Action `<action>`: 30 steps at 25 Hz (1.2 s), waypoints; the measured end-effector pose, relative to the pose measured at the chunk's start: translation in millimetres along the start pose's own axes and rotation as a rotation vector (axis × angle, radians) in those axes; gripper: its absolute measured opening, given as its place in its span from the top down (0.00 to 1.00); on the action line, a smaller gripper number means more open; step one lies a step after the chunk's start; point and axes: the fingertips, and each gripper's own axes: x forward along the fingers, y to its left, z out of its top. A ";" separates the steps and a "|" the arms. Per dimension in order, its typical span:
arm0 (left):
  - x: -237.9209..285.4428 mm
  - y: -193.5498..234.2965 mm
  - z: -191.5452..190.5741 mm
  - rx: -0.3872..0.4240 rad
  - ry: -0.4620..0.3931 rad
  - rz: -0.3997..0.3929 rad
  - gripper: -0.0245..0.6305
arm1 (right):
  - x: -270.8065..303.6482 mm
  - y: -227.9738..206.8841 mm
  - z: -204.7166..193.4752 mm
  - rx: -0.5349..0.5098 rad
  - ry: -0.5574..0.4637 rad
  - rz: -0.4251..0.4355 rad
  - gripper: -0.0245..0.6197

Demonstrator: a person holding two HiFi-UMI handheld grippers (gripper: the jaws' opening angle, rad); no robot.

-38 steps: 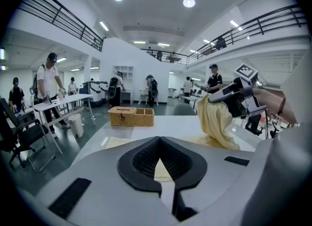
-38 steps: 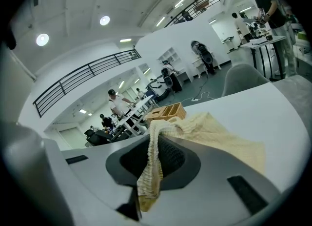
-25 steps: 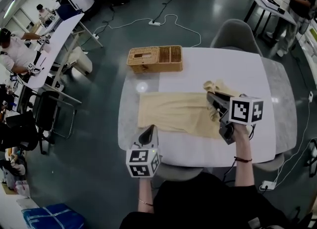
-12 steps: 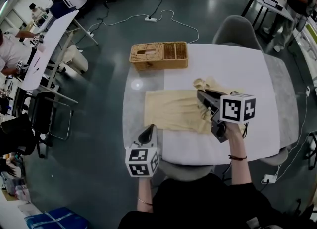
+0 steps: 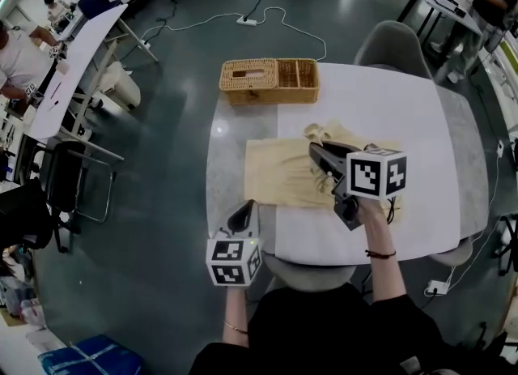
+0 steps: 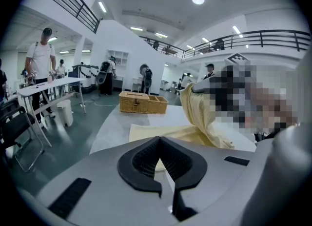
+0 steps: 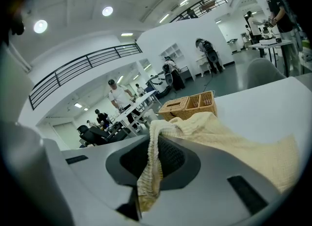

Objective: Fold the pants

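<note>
Left gripper (image 5: 243,215): jaws together with nothing in them, by the near edge of the white table (image 5: 405,106), apart from the cloth.
Right gripper (image 5: 316,153): clamped on one end of the beige pants (image 5: 275,172), holding it raised.
Pants: the rest lies flat across the table.
Wicker basket (image 5: 269,80): at the far edge.
Progress: the first fold looks under way, but no fold is laid down yet.

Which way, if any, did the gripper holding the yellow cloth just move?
Yes. The right gripper, shut on the pants, moved left in the head view: from well right of the wicker basket to below its right end.
</note>
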 end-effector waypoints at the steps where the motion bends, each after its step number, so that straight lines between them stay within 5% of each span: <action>1: -0.7 2.6 -1.8 -0.002 0.002 -0.002 0.95 | 4.1 3.1 -1.1 -0.003 0.003 0.001 0.89; 30: 3.3 42.6 -33.7 -0.096 0.039 0.002 0.95 | 131.6 12.5 -73.5 -0.050 0.245 -0.134 0.89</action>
